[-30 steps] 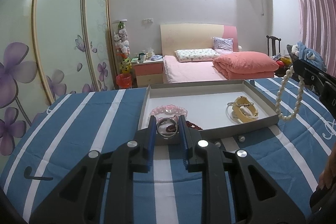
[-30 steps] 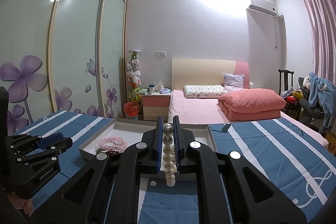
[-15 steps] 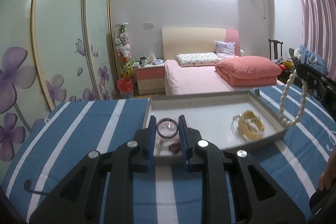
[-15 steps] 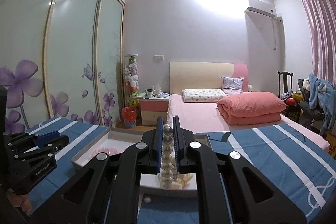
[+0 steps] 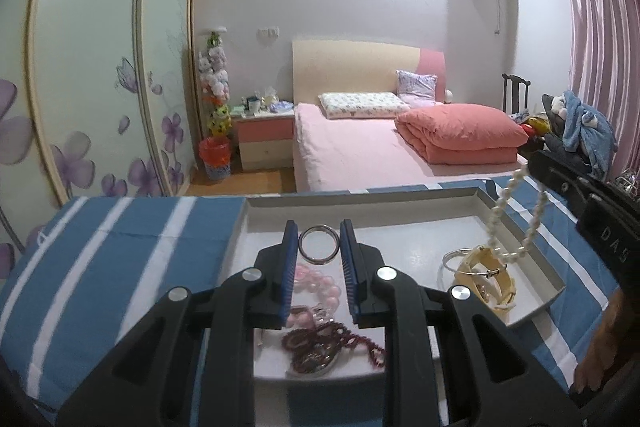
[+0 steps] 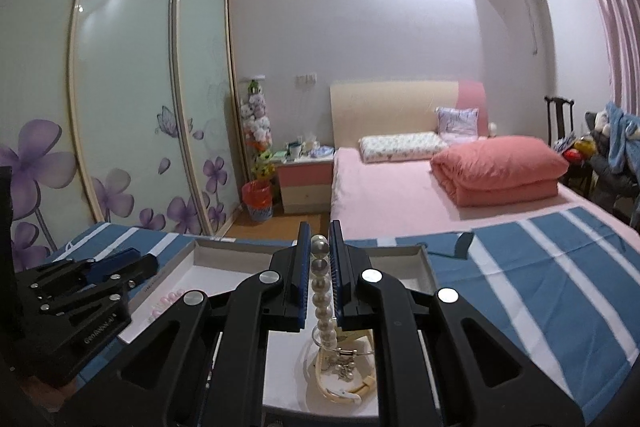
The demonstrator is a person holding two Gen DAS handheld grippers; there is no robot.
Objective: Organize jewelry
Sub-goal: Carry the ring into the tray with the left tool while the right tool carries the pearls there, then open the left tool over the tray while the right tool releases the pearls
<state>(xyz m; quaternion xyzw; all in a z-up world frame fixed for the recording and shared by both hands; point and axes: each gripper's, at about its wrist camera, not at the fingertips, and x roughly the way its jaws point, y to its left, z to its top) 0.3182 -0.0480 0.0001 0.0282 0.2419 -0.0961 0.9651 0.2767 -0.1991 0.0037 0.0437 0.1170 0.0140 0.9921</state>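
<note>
My left gripper (image 5: 319, 239) is shut on a silver ring (image 5: 319, 244) and holds it above the grey tray (image 5: 520, 223). In the tray lie a pink bead bracelet (image 5: 320, 281), a dark red bead string (image 5: 320, 341) and a cream bangle (image 5: 490, 277). My right gripper (image 6: 320, 251) is shut on a white pearl necklace (image 6: 323, 301), which hangs over the cream bangle (image 6: 344, 385) in the tray (image 6: 424, 259). The necklace (image 5: 516, 215) and the right gripper also show at the right of the left wrist view. The left gripper body (image 6: 76, 291) shows at the left of the right wrist view.
The tray rests on a blue and white striped cloth (image 5: 120, 247). Behind it are a pink bed (image 5: 380, 147), a nightstand (image 5: 264, 139), a red bin (image 5: 216, 159) and a flowered sliding wardrobe (image 5: 100, 87). A chair with clothes (image 5: 580, 131) stands at the right.
Both grippers have moved forward over the tray with their loads. The ring is now above the tray's middle and the pearl necklace hangs down onto the cream bangle.
</note>
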